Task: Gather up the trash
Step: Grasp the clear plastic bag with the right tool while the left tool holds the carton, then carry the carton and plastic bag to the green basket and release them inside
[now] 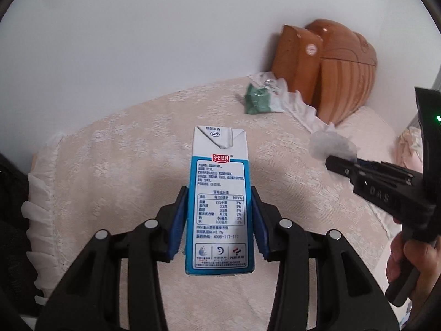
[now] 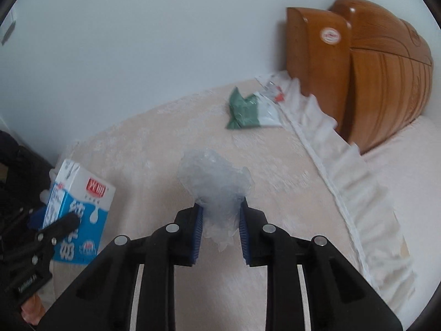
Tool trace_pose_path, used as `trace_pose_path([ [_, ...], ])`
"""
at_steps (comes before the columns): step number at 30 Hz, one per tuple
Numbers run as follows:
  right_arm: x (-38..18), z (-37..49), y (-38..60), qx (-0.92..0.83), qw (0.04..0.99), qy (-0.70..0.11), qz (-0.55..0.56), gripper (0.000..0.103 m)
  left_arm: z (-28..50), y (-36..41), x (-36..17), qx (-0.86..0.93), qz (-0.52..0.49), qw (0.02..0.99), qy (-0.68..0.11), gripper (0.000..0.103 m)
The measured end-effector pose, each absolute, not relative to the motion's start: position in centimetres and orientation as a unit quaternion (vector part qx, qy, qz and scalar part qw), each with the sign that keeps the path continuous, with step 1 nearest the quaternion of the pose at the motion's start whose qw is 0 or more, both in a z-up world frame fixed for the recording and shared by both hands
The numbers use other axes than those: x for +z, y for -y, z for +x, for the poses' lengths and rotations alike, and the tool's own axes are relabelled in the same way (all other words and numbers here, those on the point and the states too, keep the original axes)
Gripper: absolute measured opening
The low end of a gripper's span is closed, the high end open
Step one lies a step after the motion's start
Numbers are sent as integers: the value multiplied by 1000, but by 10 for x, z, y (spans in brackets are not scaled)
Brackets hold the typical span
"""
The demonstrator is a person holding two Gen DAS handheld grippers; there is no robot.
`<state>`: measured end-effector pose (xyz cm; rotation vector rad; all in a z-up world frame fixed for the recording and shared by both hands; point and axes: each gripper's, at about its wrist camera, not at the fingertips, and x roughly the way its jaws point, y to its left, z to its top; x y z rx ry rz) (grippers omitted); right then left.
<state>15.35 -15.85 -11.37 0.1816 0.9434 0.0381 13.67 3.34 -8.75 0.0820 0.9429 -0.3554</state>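
Since the job is collecting trash, each hand carries one piece lifted clear of the bed (image 1: 110,165), judged to be on its way to a bin that neither view shows. The left claw (image 1: 219,218) is clenched on a blue-and-white milk carton (image 1: 219,201), its blue pads (image 1: 176,220) pressed against the two narrow sides at about mid-height, nutrition panel facing the camera; the opening is only as wide as the carton. The carton sits upright between the fingers, a hold that looks meant to keep any leftover liquid from spilling, though whether it is empty cannot be told. The right claw (image 2: 220,231) is closed down further, nearly pinched, on a crumpled wad of clear plastic film (image 2: 217,187), most of which bulges out beyond the fingertips; soft film of this kind compresses, so a tight squeeze seems needed to keep it. In the right wrist view the carton appears at the left, over the bed's near left edge, with the plastic wad toward the middle. One item remains on the bed: a green-and-white wrapper (image 2: 248,109) lying flat near the far edge, close to the frilled trim (image 2: 330,143) and the wooden headboard (image 2: 386,69). With both claws occupied, that wrapper probably waits for a later pass.
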Motion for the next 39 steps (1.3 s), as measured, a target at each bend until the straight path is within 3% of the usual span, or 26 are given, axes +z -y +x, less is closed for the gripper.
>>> trace_pose_path([
  [10,-127,-110,263,-94,858,-490,120,26,-28,130,-107,-375,130,782,-480,42],
  [16,-157,-232,329,-206,812,-512,189,26,-125,231,-170,-491,197,676,-513,42],
  [22,-182,-298,360,-239,789,-514,238,27,-186,291,-228,-516,264,609,-541,43],
  [23,-187,-309,364,-243,785,-513,247,27,-196,295,-232,-517,273,603,-543,44],
  [27,-206,-344,385,-246,777,-507,280,27,-219,308,-226,-517,301,617,-512,76],
  [30,-218,-354,397,-246,772,-509,290,27,-227,313,-212,-522,311,631,-482,90],
  [39,-238,-342,405,-232,767,-517,301,28,-210,312,-182,-504,312,666,-453,92],
])
